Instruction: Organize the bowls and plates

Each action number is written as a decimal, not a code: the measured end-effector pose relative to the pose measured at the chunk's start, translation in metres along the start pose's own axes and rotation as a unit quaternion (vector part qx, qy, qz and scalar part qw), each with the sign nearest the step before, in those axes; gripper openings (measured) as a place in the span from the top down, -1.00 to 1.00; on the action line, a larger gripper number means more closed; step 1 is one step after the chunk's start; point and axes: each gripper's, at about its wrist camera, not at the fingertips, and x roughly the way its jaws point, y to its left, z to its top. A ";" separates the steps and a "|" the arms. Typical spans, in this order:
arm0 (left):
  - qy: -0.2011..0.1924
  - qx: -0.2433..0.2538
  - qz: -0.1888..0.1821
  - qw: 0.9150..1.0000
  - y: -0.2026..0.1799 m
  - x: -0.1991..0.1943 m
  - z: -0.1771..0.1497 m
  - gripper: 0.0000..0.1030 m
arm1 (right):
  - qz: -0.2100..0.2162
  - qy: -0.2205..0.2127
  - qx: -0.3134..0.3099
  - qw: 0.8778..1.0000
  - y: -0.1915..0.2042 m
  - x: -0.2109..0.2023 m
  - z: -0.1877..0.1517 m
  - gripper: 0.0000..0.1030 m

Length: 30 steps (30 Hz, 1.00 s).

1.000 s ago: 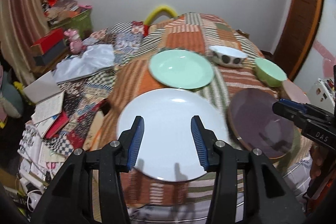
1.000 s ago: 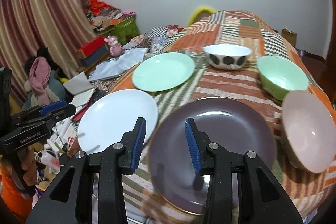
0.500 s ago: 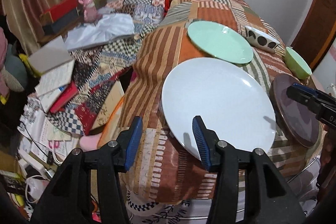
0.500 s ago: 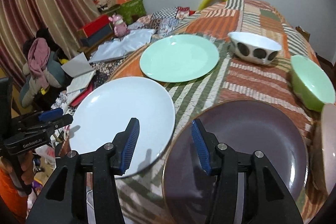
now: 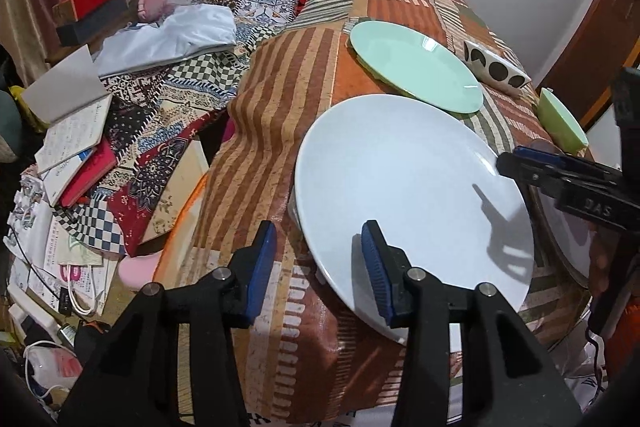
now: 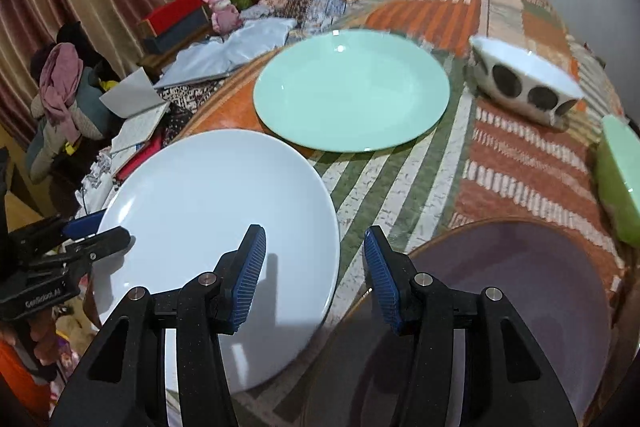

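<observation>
Patchwork cloth covers the surface [image 6: 516, 155]. Left fingers [image 5: 318, 267], just narrowing, straddle the white plate's [image 5: 412, 183] near-left rim, not gripping; right fingers [image 6: 314, 273], just widened, hang empty over the gap between the white and purple plate [image 6: 520, 291]. Three plates, three bowls, counting the mint plate [image 6: 352, 91].

Plates [image 6: 216, 211] before bowls [image 6: 524, 83]

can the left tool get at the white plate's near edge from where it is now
Probably yes. The left tool is open with the white plate rim between its fingers, and that edge overhangs the table. The right tool is over the far side.
</observation>
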 end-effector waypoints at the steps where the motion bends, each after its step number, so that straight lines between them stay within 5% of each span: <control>1: -0.001 0.001 -0.002 1.000 0.000 0.000 -0.001 0.17 | 0.004 0.007 0.001 1.000 -0.001 0.003 0.001 0.11; 10: -0.006 0.005 -0.029 1.000 -0.003 -0.004 -0.006 0.45 | 0.007 0.036 -0.016 0.999 0.005 0.015 0.003 0.31; 30: -0.013 -0.011 -0.029 0.999 0.009 -0.011 -0.019 0.41 | 0.047 0.040 -0.003 0.998 0.014 0.010 -0.016 0.26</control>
